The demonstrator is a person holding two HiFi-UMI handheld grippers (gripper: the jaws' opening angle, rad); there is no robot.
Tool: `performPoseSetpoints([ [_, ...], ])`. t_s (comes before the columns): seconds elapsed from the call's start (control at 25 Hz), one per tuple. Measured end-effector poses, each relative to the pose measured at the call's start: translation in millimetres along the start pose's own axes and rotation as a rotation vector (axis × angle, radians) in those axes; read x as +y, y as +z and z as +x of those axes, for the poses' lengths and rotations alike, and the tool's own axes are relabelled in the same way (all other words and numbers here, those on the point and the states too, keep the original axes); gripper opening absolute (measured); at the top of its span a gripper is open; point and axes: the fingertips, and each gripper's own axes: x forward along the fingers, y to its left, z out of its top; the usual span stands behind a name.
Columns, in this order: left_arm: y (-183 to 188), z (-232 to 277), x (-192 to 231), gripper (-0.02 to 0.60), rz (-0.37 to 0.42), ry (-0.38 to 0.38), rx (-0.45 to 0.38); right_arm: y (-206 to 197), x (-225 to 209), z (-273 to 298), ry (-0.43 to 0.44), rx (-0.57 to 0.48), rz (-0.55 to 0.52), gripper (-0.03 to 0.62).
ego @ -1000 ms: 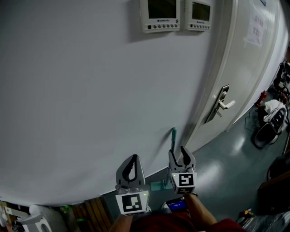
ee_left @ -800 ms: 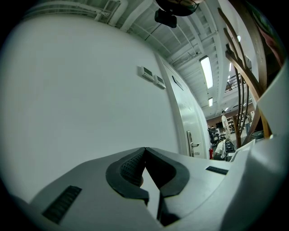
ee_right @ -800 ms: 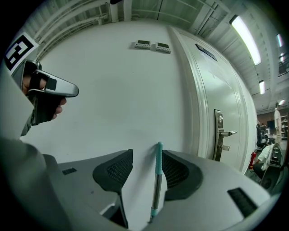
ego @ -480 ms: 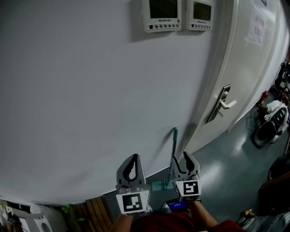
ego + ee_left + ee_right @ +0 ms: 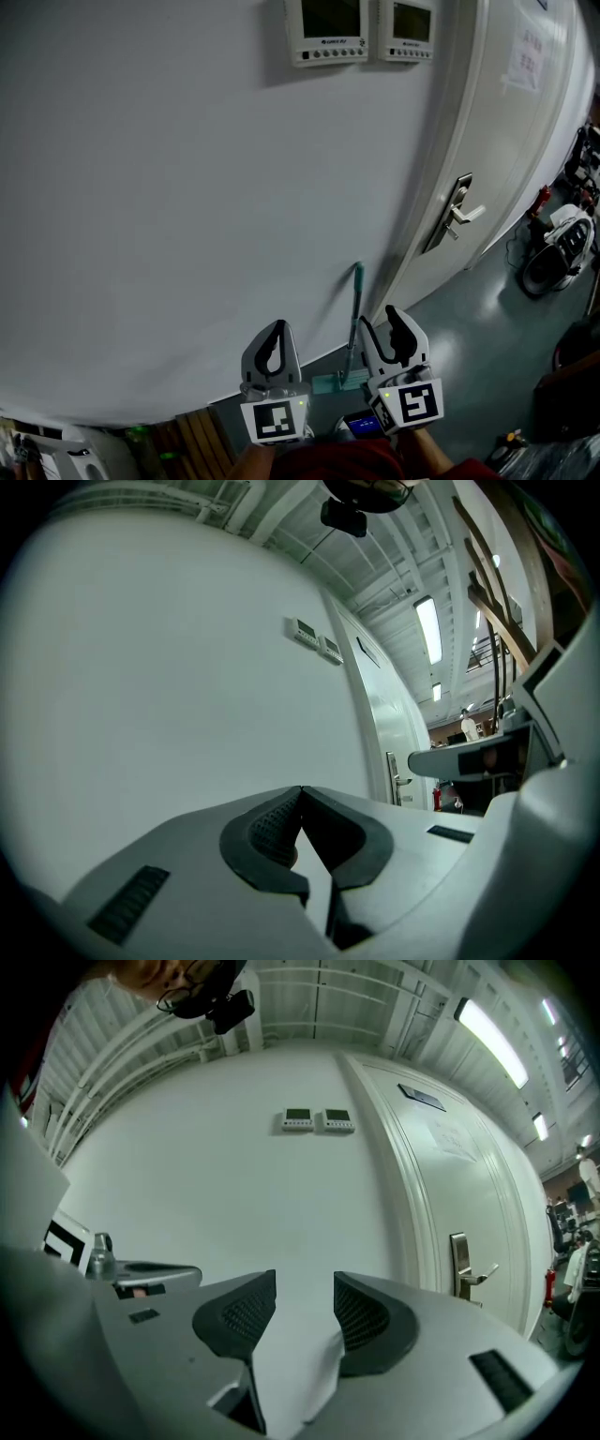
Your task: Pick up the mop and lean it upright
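Note:
The mop stands upright against the white wall, its green handle [image 5: 356,305] rising from a teal head [image 5: 328,382] on the floor. My right gripper [image 5: 385,322] is just right of the handle and apart from it, open and empty; in its own view the right gripper [image 5: 305,1290] faces bare wall and the mop is out of sight. My left gripper [image 5: 272,336] is left of the mop, shut on nothing. In the left gripper view, that gripper [image 5: 300,791] has its tips touching.
A white door with a lever handle [image 5: 464,216] stands right of the mop. Two control panels [image 5: 328,28] hang high on the wall. Bags and gear [image 5: 555,251] lie on the floor at far right. Wooden slats [image 5: 192,433] show at bottom left.
The right gripper, which had the mop handle between its jaws, has let go and drawn back to the right. The mop stays leaning on the wall. The left gripper has not moved.

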Motion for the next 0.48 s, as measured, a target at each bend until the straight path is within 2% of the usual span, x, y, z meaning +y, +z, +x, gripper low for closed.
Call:
performPoseSetpoints([
  [0.12, 0.1, 1.3, -1.9, 0.014, 0.001, -0.004, -0.004, 10.3, -1.6, -0.1, -0.003, -0.017, -0.016, 0.198],
  [0.32, -0.3, 2.5, -4.8, 0.014, -0.004, -0.010, -0.001, 2.4, -1.8, 3.6, 0.003, 0.008, -0.018, 0.198],
  [0.48, 0.4, 2.2, -4.7, 0.014, -0.003, -0.008, -0.002, -3.0, 0.1, 3.4, 0.018, 0.022, -0.001, 0.156],
])
